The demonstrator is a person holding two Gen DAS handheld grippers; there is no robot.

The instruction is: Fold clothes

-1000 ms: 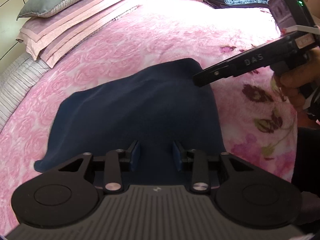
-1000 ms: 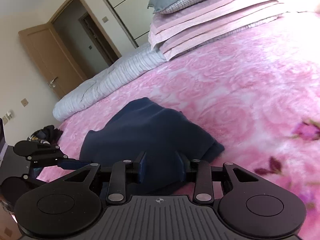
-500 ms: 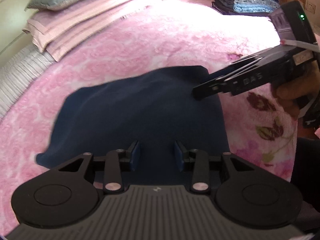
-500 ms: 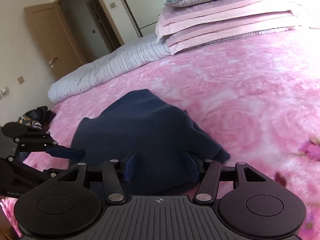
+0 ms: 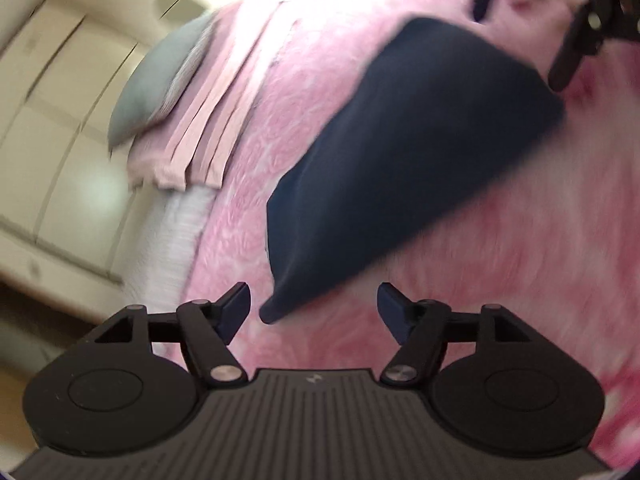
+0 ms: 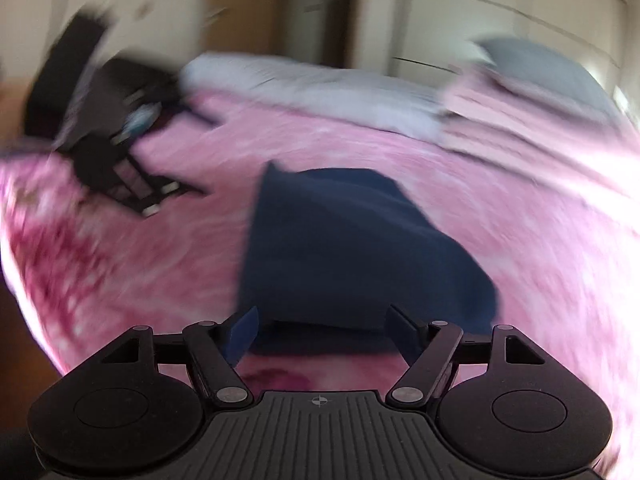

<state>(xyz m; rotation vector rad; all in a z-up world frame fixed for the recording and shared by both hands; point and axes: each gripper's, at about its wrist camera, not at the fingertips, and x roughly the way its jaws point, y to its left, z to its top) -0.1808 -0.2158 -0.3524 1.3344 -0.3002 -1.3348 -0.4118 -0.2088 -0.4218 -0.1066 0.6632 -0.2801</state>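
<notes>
A folded dark navy garment (image 5: 404, 160) lies flat on the pink rose-patterned bedspread (image 5: 500, 300); it also shows in the right wrist view (image 6: 344, 248). My left gripper (image 5: 314, 308) is open and empty, its jaws spread wide just short of the garment's near corner. My right gripper (image 6: 322, 332) is open and empty, hovering at the garment's near edge. The right gripper shows at the top right of the left wrist view (image 5: 576, 20); the left gripper shows blurred at the left of the right wrist view (image 6: 120, 152). Both views are motion-blurred.
A grey pillow (image 5: 160, 80) rests on stacked pink bedding (image 5: 216, 120) at the head of the bed, with a pale striped quilt (image 6: 320, 88) beside it. Cream wardrobe doors (image 5: 52, 128) and a wooden door (image 6: 248, 12) stand beyond the bed.
Both grippers have opened wide, let go of the navy garment and pulled back from it. The left gripper has swung left and tilted; both cameras are moving fast.
</notes>
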